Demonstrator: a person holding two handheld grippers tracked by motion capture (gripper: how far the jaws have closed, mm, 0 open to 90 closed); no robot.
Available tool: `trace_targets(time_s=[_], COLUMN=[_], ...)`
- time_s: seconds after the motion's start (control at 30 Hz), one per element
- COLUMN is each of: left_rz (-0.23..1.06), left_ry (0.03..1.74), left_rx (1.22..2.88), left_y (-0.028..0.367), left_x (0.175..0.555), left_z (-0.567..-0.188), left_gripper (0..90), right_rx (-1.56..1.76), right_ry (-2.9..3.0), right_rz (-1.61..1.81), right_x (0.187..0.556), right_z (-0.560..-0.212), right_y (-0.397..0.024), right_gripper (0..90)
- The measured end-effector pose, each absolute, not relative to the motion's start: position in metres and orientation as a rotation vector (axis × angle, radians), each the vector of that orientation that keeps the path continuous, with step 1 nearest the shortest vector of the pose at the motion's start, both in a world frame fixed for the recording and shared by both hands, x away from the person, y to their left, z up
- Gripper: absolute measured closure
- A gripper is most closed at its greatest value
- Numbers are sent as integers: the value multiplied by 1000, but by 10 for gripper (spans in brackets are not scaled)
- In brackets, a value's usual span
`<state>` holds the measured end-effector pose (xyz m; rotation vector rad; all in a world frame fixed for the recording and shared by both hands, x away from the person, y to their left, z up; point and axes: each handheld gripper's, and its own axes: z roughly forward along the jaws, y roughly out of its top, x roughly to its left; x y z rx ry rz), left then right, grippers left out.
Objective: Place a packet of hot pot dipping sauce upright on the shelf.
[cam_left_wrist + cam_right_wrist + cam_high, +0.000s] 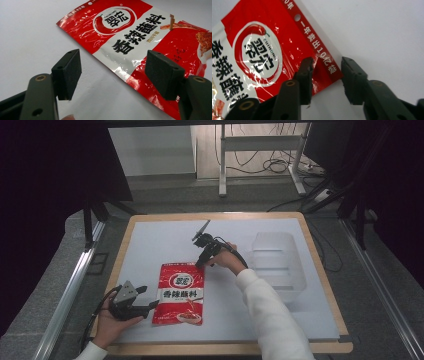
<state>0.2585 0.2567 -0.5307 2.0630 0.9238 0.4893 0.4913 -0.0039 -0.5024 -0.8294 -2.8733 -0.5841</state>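
Red seasoning packet [181,293] flat on white board [280,320]. Left gripper [113,72] jaws apart at its side edge. Right gripper [325,75] jaws apart, straddling top corner.

Sachet [182,293]: glossy red-and-white plastic film, crinkled, catching highlights; table top [150,245]: matt white sheet, smooth, on a pale wood board [122,251]; container [278,262]: translucent frosted plastic; left gripper [113,72]: matt black, with rough foam-like pads [73,68]; sleeve [270,312]: white cloth.
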Motion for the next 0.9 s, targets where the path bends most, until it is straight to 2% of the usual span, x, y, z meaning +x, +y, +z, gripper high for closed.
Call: trace_targets(time_s=[0.17,0.3,0.9], left_rz=[490,489,475], left_ry=[922,922,966], left_rx=[2066,2068,2047], left_y=[256,256,260], left_x=[259,259,273], left_z=[-531,-531,-533], left_gripper=[297,297,293], right_rx=[-721,-666,-461], right_ry=[-2950,-2959,-3004], right_rz=[-570,-614,-830], right_x=[484,478,436], right_z=[-499,-494,-460], right_y=[-1,-1,-16], right_gripper=[811,873,888])
